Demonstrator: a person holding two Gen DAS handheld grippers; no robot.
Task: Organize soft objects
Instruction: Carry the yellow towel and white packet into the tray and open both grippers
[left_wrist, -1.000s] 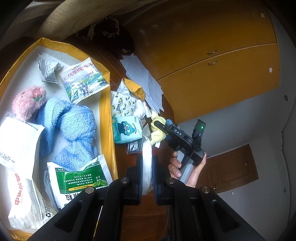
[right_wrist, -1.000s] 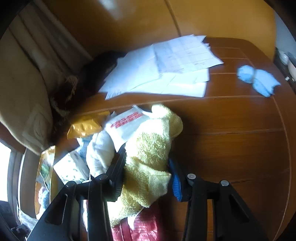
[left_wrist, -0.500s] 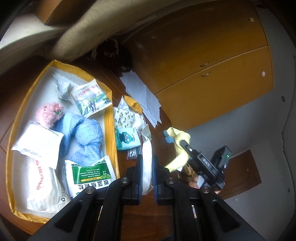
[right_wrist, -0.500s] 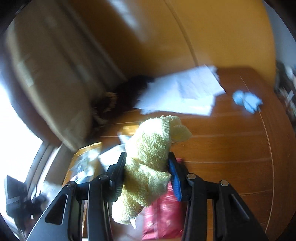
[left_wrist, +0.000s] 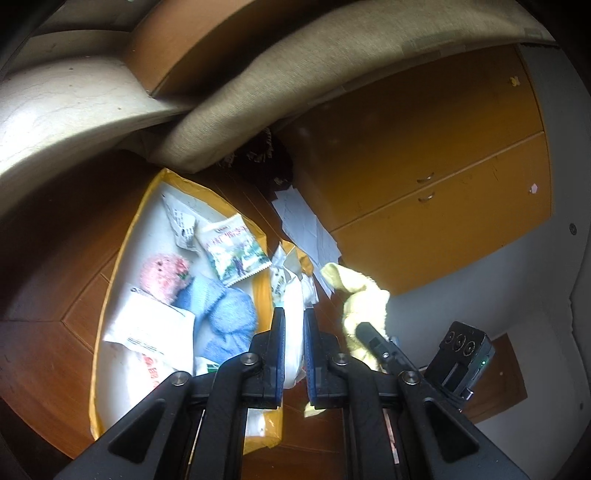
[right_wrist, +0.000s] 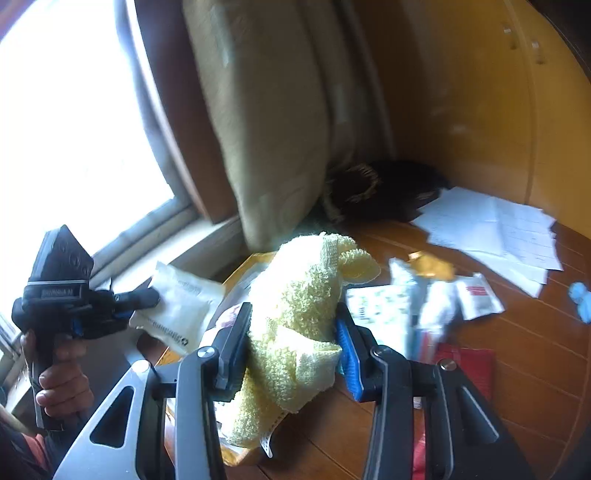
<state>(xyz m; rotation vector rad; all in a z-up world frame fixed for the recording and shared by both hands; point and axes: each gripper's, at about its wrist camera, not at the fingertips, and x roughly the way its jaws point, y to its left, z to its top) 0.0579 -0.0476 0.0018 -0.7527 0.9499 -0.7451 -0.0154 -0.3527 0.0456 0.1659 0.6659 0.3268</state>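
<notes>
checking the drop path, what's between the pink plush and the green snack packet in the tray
Nothing: in the left wrist view the pink plush and green snack packet have only bare white tray floor between them.

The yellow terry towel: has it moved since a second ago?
Yes. The yellow terry towel, clamped in the right gripper, rose off the wooden table, away from the white papers.

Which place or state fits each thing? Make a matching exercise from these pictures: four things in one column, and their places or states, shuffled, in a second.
Things
1. yellow towel
2. white packet
3. blue towel
4. sheets of paper

Places or states
A. lying in the yellow-rimmed tray beside the pink plush toy
B. pinched in the left gripper
C. spread on the wooden table near the cabinet
D. clamped in the right gripper, above the table

Pairs: 1-D, 2-B, 3-A, 4-C
</notes>
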